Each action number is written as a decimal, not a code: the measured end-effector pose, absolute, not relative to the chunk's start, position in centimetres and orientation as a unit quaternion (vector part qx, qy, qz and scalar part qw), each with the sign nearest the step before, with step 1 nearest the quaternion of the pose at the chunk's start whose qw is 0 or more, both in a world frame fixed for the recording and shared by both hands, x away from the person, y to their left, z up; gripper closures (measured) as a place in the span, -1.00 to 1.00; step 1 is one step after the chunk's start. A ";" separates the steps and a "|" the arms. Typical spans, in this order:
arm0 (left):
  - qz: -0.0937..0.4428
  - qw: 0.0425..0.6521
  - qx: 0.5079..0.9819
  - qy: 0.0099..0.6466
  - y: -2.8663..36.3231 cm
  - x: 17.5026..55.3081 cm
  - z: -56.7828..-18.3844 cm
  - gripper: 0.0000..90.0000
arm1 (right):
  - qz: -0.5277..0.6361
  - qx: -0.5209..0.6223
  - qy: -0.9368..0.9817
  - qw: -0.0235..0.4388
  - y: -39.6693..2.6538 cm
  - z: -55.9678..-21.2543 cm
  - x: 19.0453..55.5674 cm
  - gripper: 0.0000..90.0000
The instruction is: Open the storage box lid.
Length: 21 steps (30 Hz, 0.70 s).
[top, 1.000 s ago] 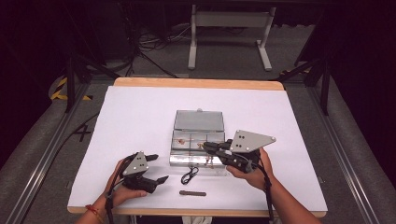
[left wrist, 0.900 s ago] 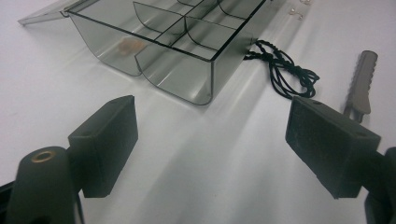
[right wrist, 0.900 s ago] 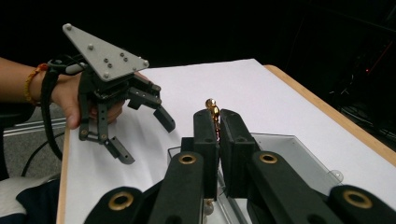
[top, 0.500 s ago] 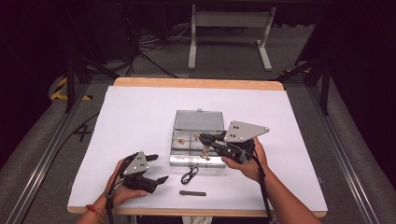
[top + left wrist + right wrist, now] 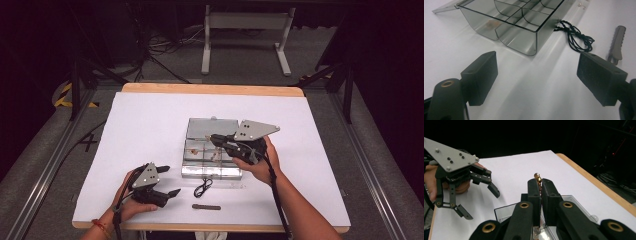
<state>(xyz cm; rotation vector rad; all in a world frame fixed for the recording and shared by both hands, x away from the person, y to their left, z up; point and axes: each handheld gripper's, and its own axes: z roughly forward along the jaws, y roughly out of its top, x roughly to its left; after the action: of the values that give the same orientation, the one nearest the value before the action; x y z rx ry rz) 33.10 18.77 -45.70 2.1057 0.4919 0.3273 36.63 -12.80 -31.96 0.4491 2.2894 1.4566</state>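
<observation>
Claw, left (image 5: 167, 181): resting low on the white counter (image 5: 140, 125) at its near left, jaws standing wide apart and gripping nothing; in the left gripper view its two pads (image 5: 482, 75) are framing bare white surface. It is pointing toward the clear compartment box (image 5: 210, 150), probably waiting in readiness while the other hand works.

Black cord (image 5: 202, 188): lying coiled on the counter just in front of the box, apart from both claws; in the left gripper view it (image 5: 574, 36) is sitting beside the box corner (image 5: 524, 32).

Grey hair clip (image 5: 206, 206): lying flat near the front edge of the counter, just beyond the cord; seemingly waiting its turn for sorting.

Compartment box: sitting at mid-counter with its lid (image 5: 210, 127) folded open behind, so the cells are accessible from above.

Claw, right (image 5: 215, 139): hovering over the box, jaws pressed together on a small gold bead-ended trinket (image 5: 538, 178), which is sticking up between the pad tips in the right gripper view. The pinch is tight because the piece is thin; it looks to be carried toward a cell.

Change since the earlier picture: the right claw is now sitting farther over the box and toward its rear cells, having moved in from the box's right side; the left claw, cord and clip are lying where they were.
</observation>
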 end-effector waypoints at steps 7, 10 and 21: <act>0.134 0.459 0.855 0.199 18.8 33.1 -45.7 -0.61 | 0.518 0.170 0.815 0.196 -12.6 -32.2 37.7 0.91; 0.134 0.460 0.855 0.198 18.8 33.1 -45.7 -0.61 | 0.514 0.173 0.817 0.198 -12.5 -32.4 38.1 0.91; 0.137 0.466 0.852 0.197 18.9 33.0 -45.7 -0.61 | 0.504 0.186 0.819 0.201 -12.4 -33.0 39.5 0.91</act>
<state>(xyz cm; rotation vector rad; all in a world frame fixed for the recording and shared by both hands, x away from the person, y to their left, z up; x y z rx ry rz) 33.02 18.93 -45.66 2.0907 0.4843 0.3353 39.50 -12.37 -33.01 0.5187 2.2896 1.4073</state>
